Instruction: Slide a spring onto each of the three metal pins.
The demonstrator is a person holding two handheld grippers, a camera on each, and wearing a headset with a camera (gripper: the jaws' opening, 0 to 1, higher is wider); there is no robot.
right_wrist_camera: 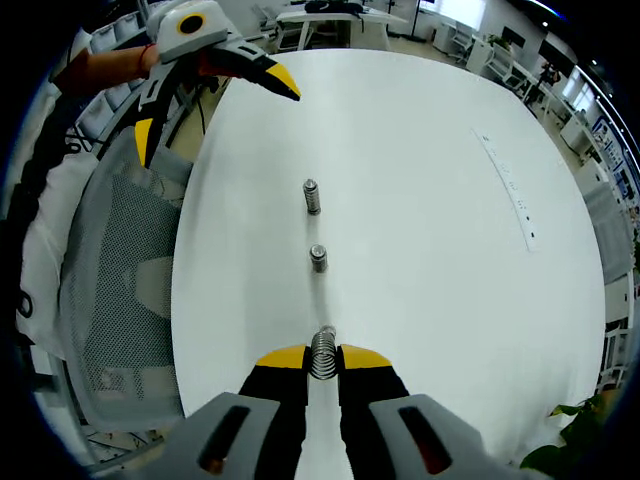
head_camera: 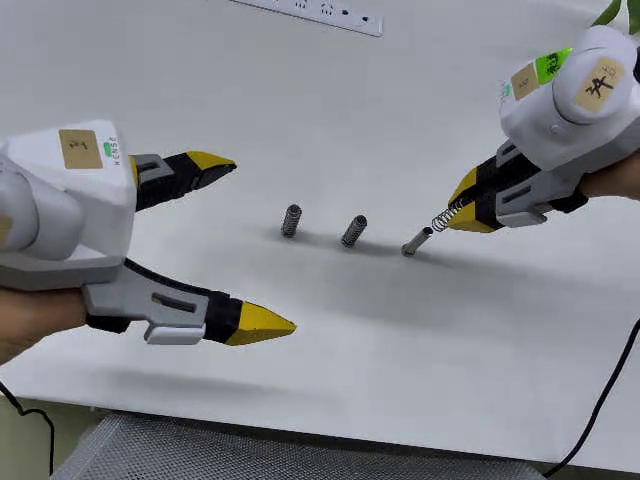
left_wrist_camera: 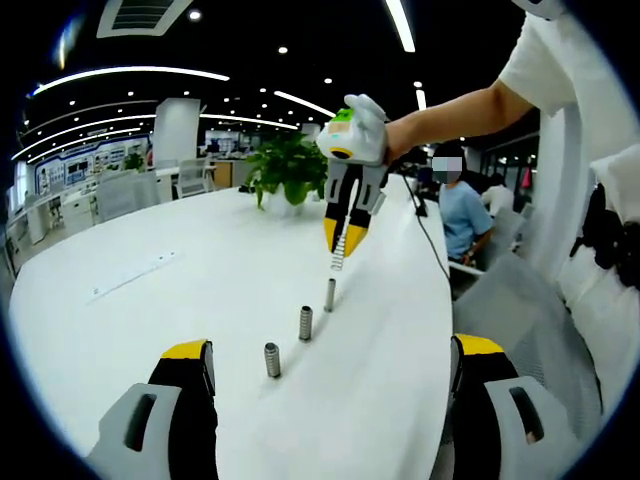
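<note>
In the head view, your left tool (head_camera: 255,245) sits at the left with its jaws spread wide and nothing between them, while your right tool (head_camera: 465,208) at the upper right pinches a spring (head_camera: 445,215) by one end. The spring's free end points down at the bare pin (head_camera: 416,241), just beside its top. To the left of that pin, two sprung pins (head_camera: 291,220) (head_camera: 354,230) stand in a row on the white tabletop (head_camera: 300,340), and a power strip (head_camera: 320,10) lies at the far edge. In the left gripper view, your left tool's jaws stand well apart, and beyond them the spring (left_wrist_camera: 338,255) hangs just above the bare pin (left_wrist_camera: 330,294), with a plant (left_wrist_camera: 290,165) behind. In the right gripper view, your right tool's jaws press together on the spring (right_wrist_camera: 322,352). The sprung pins line up ahead, and a mesh chair (right_wrist_camera: 120,260) stands beside the tabletop.
</note>
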